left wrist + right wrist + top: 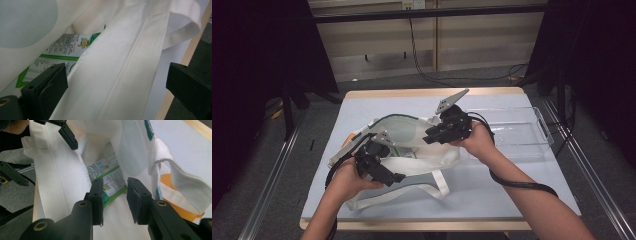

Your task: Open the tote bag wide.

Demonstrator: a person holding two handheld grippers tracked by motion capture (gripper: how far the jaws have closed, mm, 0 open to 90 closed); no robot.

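While the white tote bag [412, 150] lies on the pale blue table [512, 180], a little left of the middle, the person holds its mouth open with both grippers. The left hand [344, 182] comes up from the bottom edge of the high view, the forearm slanted toward the right, and its left gripper [394, 176] points to the right along the near rim of the bag. In the left gripper view the two black jaws stand wide apart; the near wall of the bag with its seam passes between them, but whether the pads press on the cloth I cannot tell.

The right hand [477, 140] reaches in from the lower right with the wrist bent, so that the right gripper [428, 137] points to the left and down into the bag's opening. In the right gripper view its jaws are parted and hold nothing; a gap is between the pads. Just beyond them a green and white snack packet [107, 178] lies inside the bag, on the bottom. A white strap [185, 180] of the bag hangs at the right of that view. A clear plastic tray [517, 132] stands on the table just right of the bag.
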